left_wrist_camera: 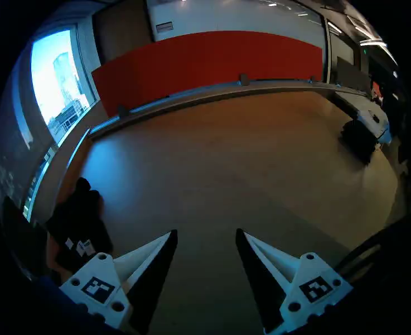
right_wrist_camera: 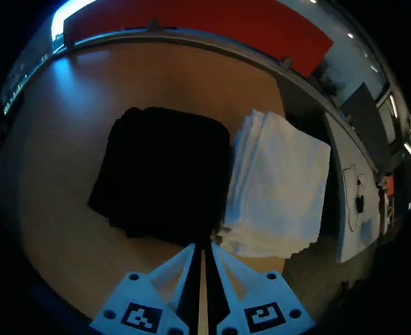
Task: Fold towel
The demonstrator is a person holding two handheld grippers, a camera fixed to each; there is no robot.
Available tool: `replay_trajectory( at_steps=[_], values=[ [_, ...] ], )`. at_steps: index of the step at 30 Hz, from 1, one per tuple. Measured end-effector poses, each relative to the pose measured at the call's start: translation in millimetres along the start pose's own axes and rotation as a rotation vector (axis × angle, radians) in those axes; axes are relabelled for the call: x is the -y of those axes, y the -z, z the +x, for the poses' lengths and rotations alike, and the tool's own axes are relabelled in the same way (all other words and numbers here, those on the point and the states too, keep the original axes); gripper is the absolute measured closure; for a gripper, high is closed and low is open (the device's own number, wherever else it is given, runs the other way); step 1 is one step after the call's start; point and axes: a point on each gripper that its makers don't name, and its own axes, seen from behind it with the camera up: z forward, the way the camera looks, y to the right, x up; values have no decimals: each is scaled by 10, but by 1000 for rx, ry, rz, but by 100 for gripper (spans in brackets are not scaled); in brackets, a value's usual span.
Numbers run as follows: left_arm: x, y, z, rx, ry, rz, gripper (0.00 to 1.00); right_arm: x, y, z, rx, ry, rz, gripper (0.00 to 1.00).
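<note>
In the right gripper view a pile of black folded towels [right_wrist_camera: 160,173] lies on the wooden table [right_wrist_camera: 66,128], with a pile of white folded towels [right_wrist_camera: 277,184] touching its right side. My right gripper [right_wrist_camera: 204,245] is shut to a thin slit. Its tips sit at the near edge of the black pile, by the seam between the two piles. Only table wood shows through the slit. In the left gripper view my left gripper [left_wrist_camera: 205,234] stands open above bare tabletop [left_wrist_camera: 233,167] with nothing between its fingers.
A dark bundle with small white tags [left_wrist_camera: 80,223] lies at the table's left edge; what it is stays unclear. A red panel [left_wrist_camera: 205,61] and a rail run along the far edge. A window [left_wrist_camera: 57,84] is at the left, and office furniture [left_wrist_camera: 367,131] at the right.
</note>
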Motion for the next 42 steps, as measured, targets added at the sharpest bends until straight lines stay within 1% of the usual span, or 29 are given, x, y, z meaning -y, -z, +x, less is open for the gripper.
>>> replay_trajectory(
  at_steps=[5, 15, 17, 19, 20, 22, 25, 26, 36, 42],
  values=[
    [-2, 6, -9, 1, -1, 0, 24, -8, 6, -4, -7, -11, -10, 92],
    [-16, 9, -10, -5, 8, -7, 24, -67, 62, -93, -14, -34, -49, 66],
    [-16, 6, -1, -7, 6, -8, 24, -70, 78, -98, -23, -43, -55, 55],
    [-17, 4, 8, -10, 5, -10, 24, -72, 95, -95, -33, -51, -61, 38],
    [-18, 3, 12, -11, 5, -11, 24, -72, 104, -92, -38, -54, -65, 32],
    [-18, 3, 20, -15, 6, -14, 24, -62, 118, -81, -47, -62, -67, 26],
    [-14, 4, 30, -19, 8, -17, 24, -36, 133, -66, -57, -71, -65, 9],
    [-11, 4, 32, -20, 9, -17, 24, -27, 136, -62, -60, -73, -65, 5],
    [41, 10, 44, -28, 14, -20, 24, 33, 169, -39, -74, -79, -71, 6],
    [86, 14, 65, -38, 23, -16, 24, 109, 208, 21, -109, -103, -69, 5]
  ],
)
